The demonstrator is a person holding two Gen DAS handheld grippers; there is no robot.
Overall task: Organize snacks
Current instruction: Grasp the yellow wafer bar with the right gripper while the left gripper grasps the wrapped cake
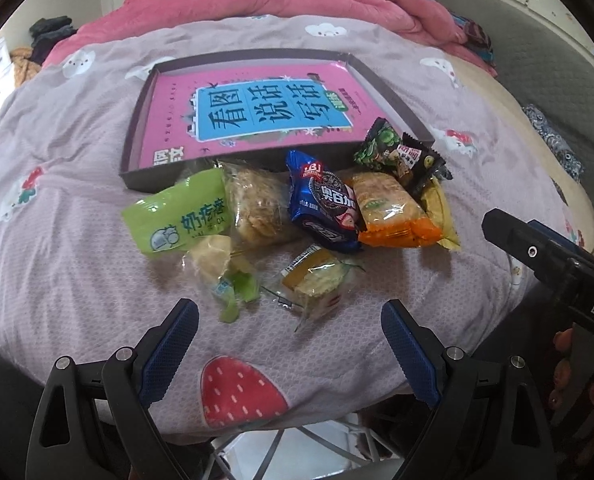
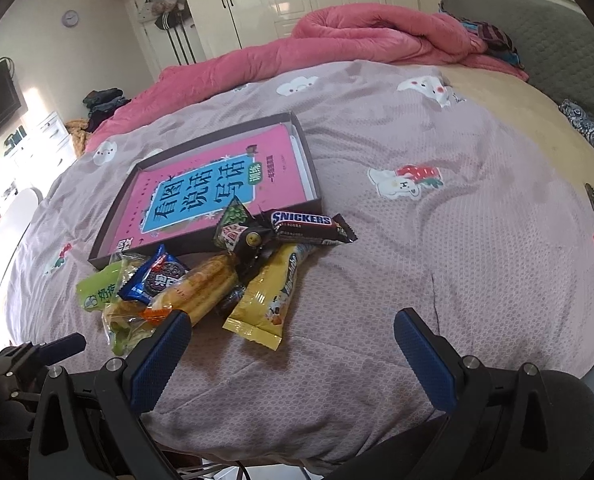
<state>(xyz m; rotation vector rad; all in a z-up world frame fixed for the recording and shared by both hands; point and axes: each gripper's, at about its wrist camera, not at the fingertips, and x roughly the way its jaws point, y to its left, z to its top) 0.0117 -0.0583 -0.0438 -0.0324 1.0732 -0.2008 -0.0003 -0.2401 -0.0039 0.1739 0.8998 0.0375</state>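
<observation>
Since every snack point(image 1: 297, 216) lies heaped on the bed point(image 1: 77, 240) just in front of the tray point(image 1: 137, 128), which holds only a pink book point(image 1: 257, 116), sorting looks unstarted; the left gripper point(image 1: 289, 344) and right gripper point(image 2: 293, 356) hover with jaws apart, empty.

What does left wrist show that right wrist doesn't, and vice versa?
Left wrist only: the clear-wrapped cake nearest the left claw, and the other gripper's body at the right edge.

Right wrist only: the Snickers bar, the full yellow packet, plus the wardrobes and wall clock.

Both: open claws holding nothing, the tray with the pink book, the blue cookie pack, the light green packet, the pink quilt.
</observation>
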